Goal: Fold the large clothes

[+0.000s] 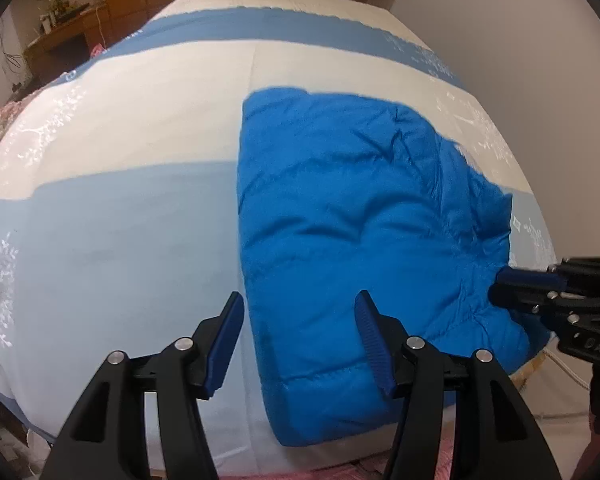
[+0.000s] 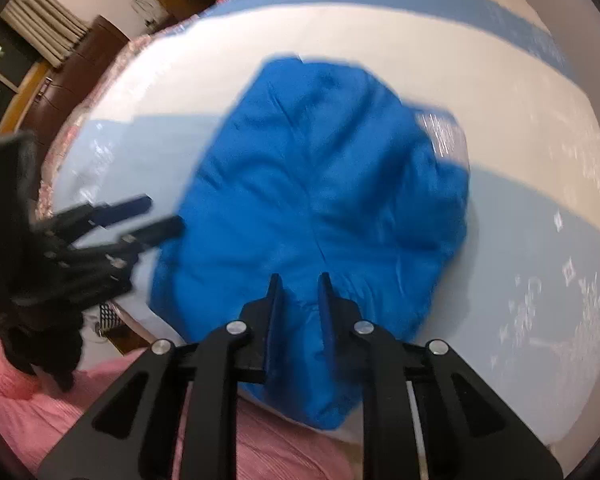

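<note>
Jacket [image 1: 360, 240]: blue, puffy and quilted, folded into a thick bundle, lying flat on the bed toward its near edge; in the left wrist view it fills the 3 o'clock half, in the right wrist view [image 2: 320, 200] it sits dead centre.
Bed [image 1: 120, 240]: covered by a sheet in broad bands of white, pale blue and darker blue, with faint white snowflake prints along the sides.
Left gripper [image 1: 300, 332]: fingers spread wide, holding nothing; the 3 o'clock finger [image 1: 374, 340] hangs over the jacket's near corner, the 9 o'clock finger [image 1: 226, 340] over bare pale blue sheet just beside the jacket's edge. In the right wrist view it [image 2: 156, 216] shows at 9 o'clock, blurred, tips close to the jacket's side.
Right gripper [image 2: 300, 300]: fingers narrow, with a slim gap between them, over the jacket's near edge; whether cloth is pinched between them I cannot tell. In the left wrist view it [image 1: 504, 284] enters from 3 o'clock with its tips against the jacket's side.
Pink cloth [image 2: 40, 400]: at 7 o'clock in the right wrist view, below the bed edge.
Desk [image 1: 56, 40]: wooden, at 10 o'clock beyond the bed, with small clutter on top.
</note>
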Motion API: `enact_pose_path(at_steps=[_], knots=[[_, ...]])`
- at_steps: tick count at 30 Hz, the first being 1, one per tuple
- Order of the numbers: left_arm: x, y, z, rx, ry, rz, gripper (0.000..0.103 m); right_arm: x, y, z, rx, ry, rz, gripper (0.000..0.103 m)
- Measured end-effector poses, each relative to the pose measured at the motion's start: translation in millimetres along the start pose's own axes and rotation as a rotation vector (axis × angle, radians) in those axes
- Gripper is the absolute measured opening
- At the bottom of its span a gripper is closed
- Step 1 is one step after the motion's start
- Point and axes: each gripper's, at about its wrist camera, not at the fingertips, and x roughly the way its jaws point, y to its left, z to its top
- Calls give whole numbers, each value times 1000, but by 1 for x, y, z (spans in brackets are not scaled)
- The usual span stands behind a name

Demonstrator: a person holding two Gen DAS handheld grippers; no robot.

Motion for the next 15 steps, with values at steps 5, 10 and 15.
enact_pose_path(at_steps=[5,10,15], knots=[[12,3,-12,-21,38,-34,59,28,-29,-26,145,38,2,0],[27,9,-14,-47,82,-52,60,48,-25,-33,171,19,-28,0],[10,11,4,-42,46,-48,56,18,-26,-23,159,2,-3,3]])
